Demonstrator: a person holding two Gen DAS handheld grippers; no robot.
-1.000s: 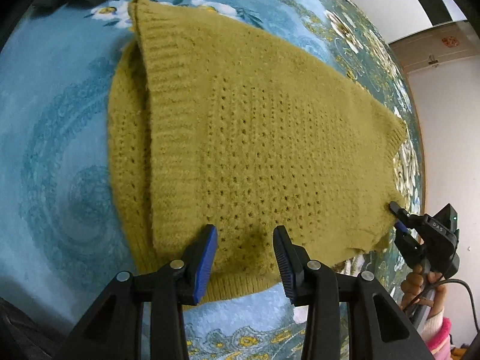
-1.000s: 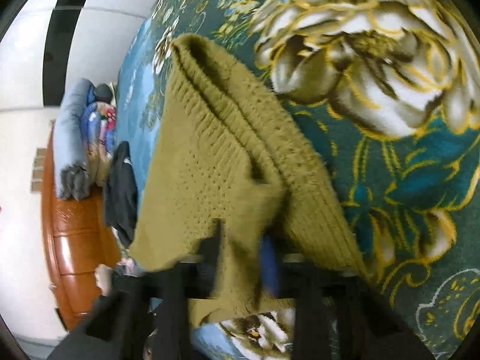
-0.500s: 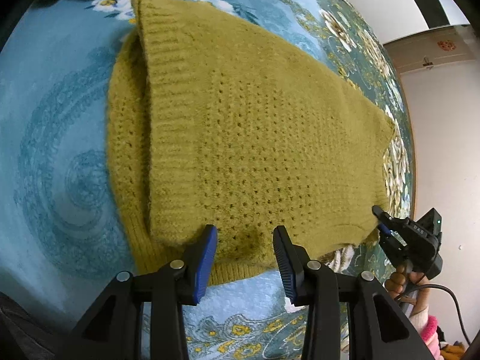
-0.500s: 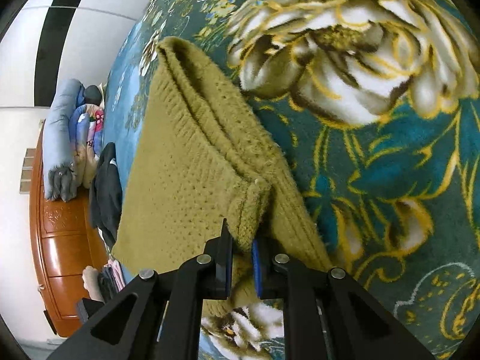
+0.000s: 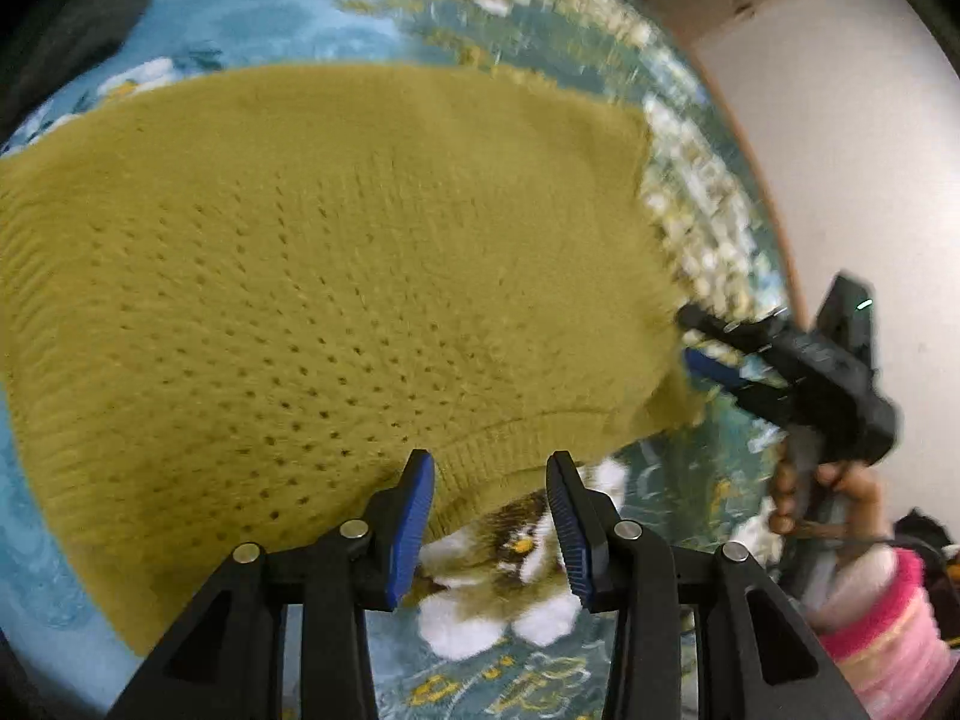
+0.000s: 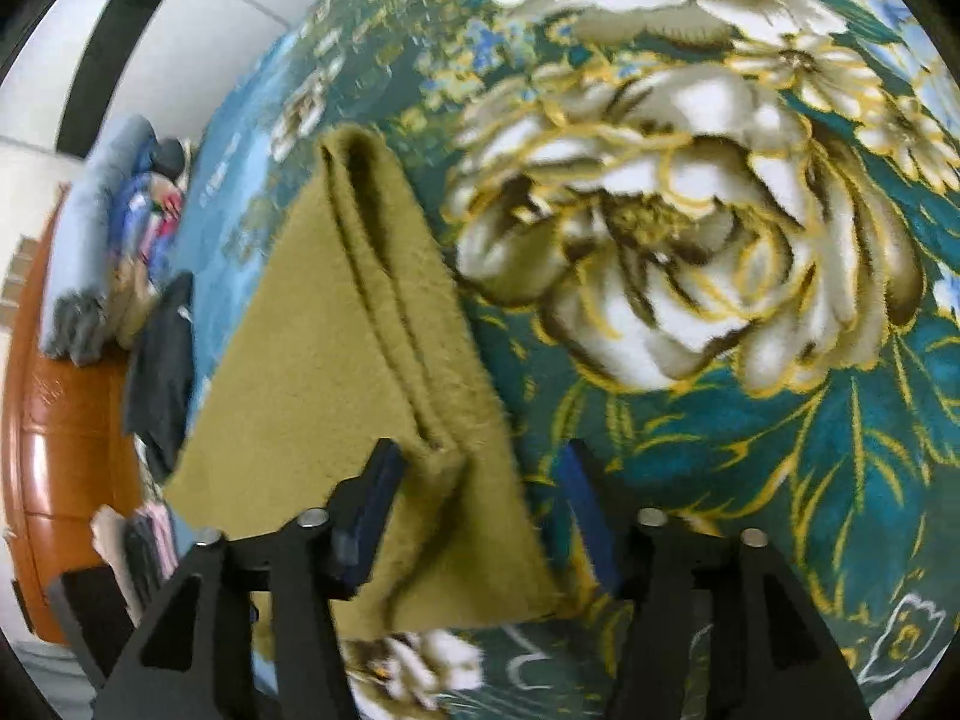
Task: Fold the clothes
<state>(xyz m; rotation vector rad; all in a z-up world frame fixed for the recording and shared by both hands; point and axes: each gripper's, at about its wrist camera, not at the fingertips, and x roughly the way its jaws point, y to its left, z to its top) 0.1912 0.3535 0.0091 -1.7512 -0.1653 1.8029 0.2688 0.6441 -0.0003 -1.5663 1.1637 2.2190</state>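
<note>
A mustard-yellow knitted sweater (image 5: 336,276) lies folded flat on a teal floral bedspread (image 5: 528,612). My left gripper (image 5: 489,516) stands open just off the sweater's near ribbed hem, nothing between its blue pads. In the left wrist view my right gripper (image 5: 696,339) sits at the sweater's right corner, held by a hand in a pink cuff. In the right wrist view the right gripper (image 6: 480,510) is open, its fingers spread either side of the sweater's (image 6: 336,360) folded corner, which rests on the bedspread (image 6: 750,420).
A dark garment (image 6: 159,384) lies beyond the sweater, with rolled bedding (image 6: 90,252) and an orange wooden headboard (image 6: 54,468) behind it. Another dark cloth (image 5: 78,18) sits at the top left. A white wall (image 5: 870,168) borders the bed on the right.
My right gripper has opened and let go of the sweater's corner, which now lies on the bedspread. My left gripper has swung to the right along the hem, still open.
</note>
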